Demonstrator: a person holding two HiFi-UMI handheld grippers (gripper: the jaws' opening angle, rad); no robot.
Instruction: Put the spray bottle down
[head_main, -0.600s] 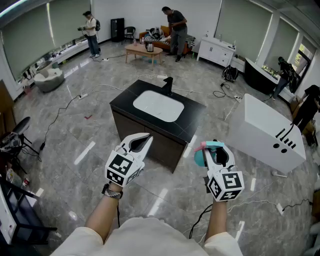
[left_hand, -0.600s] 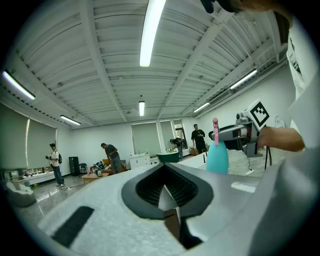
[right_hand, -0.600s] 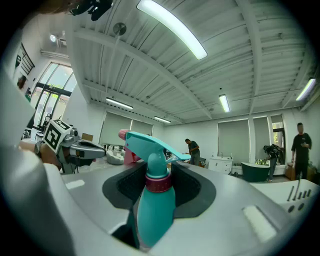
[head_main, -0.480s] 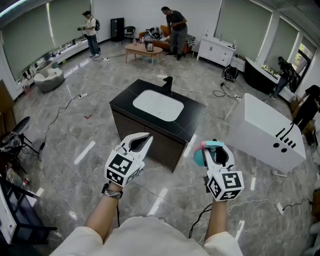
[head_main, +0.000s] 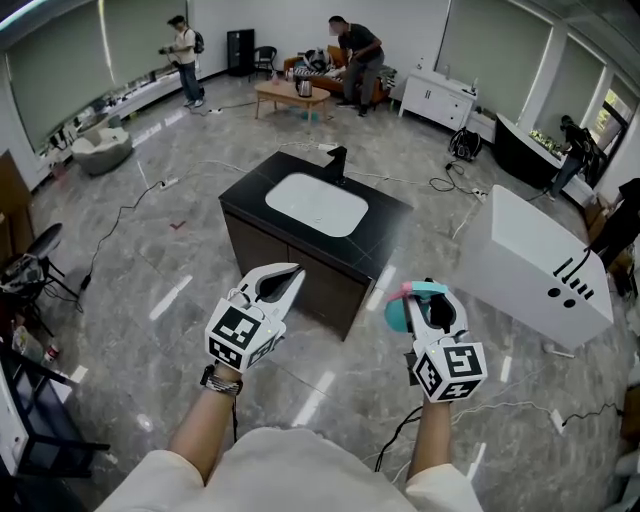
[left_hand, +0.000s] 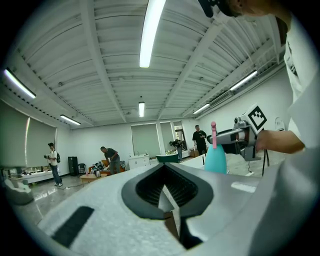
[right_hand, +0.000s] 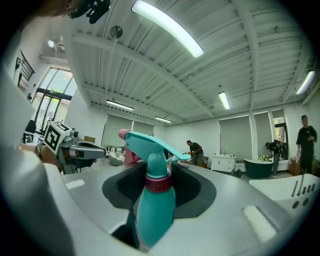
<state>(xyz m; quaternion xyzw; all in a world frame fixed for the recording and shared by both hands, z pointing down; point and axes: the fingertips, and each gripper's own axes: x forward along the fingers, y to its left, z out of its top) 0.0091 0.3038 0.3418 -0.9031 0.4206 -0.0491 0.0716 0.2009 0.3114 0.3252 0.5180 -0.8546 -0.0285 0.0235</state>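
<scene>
A teal spray bottle (head_main: 400, 314) with a pink trigger stands upright between the jaws of my right gripper (head_main: 428, 300), which is shut on it. The right gripper view shows its neck and body (right_hand: 155, 210) clamped between the pads. It hangs in the air to the right of the black sink counter (head_main: 385, 235), over the floor. My left gripper (head_main: 280, 283) is held level in front of the counter's near corner, shut with nothing in it. From the left gripper view the bottle (left_hand: 216, 159) shows off to the right.
The counter holds a white basin (head_main: 316, 204) and a black faucet (head_main: 337, 165). A large white box (head_main: 530, 265) stands close on the right. Cables (head_main: 130, 210) trail over the grey tiled floor. Several people stand at the far end of the room, by a low table (head_main: 283, 92).
The head view has shifted slightly. Both grippers keep their places and the bottle stays gripped in the right one.
</scene>
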